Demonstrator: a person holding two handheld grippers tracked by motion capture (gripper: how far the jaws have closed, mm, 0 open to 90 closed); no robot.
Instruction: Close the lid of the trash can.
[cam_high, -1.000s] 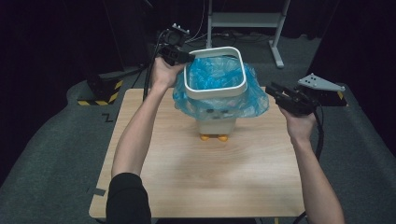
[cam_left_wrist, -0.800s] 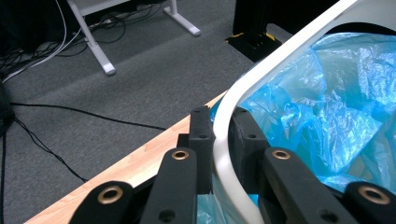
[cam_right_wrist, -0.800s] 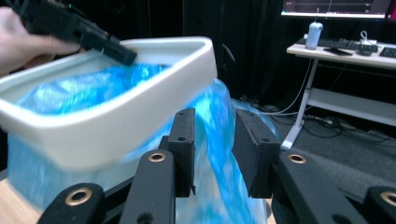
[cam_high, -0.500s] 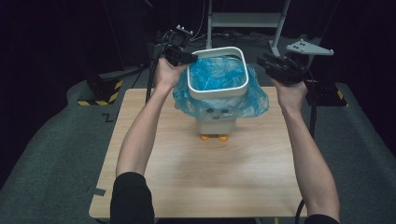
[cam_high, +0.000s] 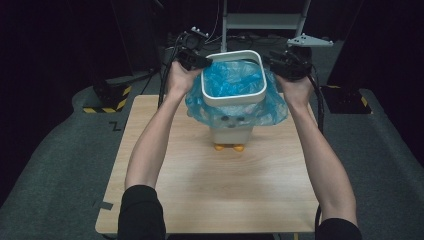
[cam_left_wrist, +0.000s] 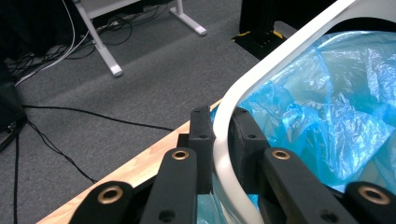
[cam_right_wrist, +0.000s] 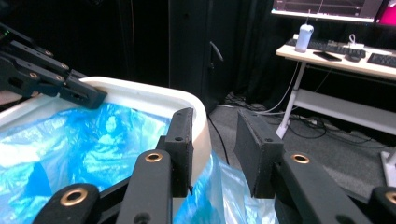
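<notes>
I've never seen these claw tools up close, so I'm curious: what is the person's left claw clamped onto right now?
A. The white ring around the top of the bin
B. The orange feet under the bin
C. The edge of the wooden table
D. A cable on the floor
A: in the left gripper view the left claw has one black jaw on each side of the white ring, which sits over the blue bag.
</notes>
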